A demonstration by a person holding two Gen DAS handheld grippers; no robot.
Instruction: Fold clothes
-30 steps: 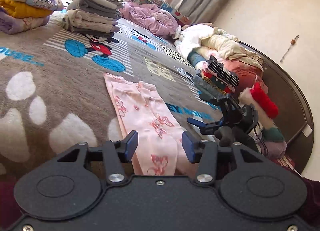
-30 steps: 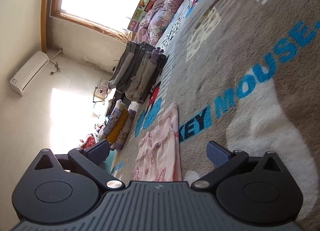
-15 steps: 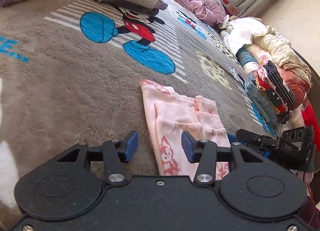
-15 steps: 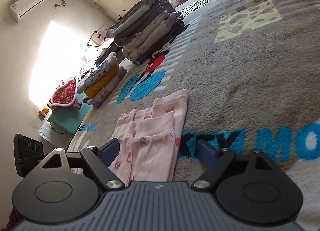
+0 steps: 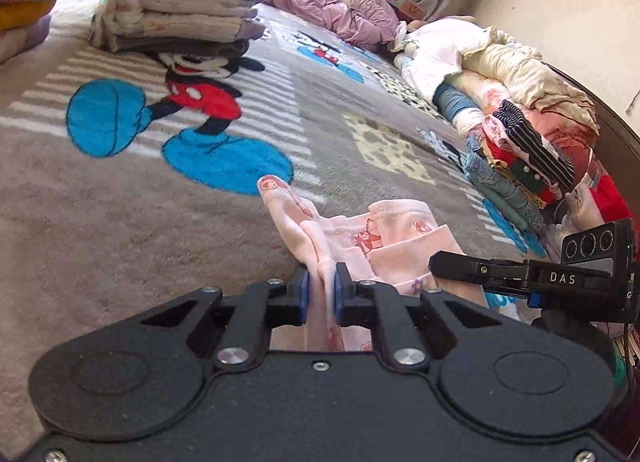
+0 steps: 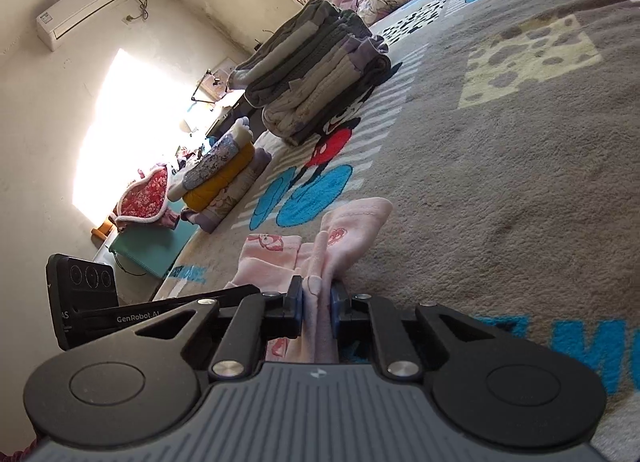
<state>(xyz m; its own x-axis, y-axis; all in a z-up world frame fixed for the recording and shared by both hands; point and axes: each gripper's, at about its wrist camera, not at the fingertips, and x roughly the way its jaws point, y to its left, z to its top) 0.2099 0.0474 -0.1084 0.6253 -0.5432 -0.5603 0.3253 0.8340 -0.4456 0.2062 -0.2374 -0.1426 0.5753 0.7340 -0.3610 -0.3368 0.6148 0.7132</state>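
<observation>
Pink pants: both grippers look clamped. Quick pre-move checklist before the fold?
1. Left gripper shut on the pink pants: ok, cloth pinched between the pads.
2. Right gripper shut on the pink pants: ok.
3. Each grip on its own spot, grippers apart: ok, the right gripper sits off to the side in the left wrist view.
4. All layers caught in each pinch: cannot tell.
5. Blanket ahead of the pants bare for the fold: ok.
6. Folded stack out of the path: ok, well beyond.

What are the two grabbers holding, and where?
Both hold the pink pants: left gripper and right gripper each pinch the near edge.
</observation>
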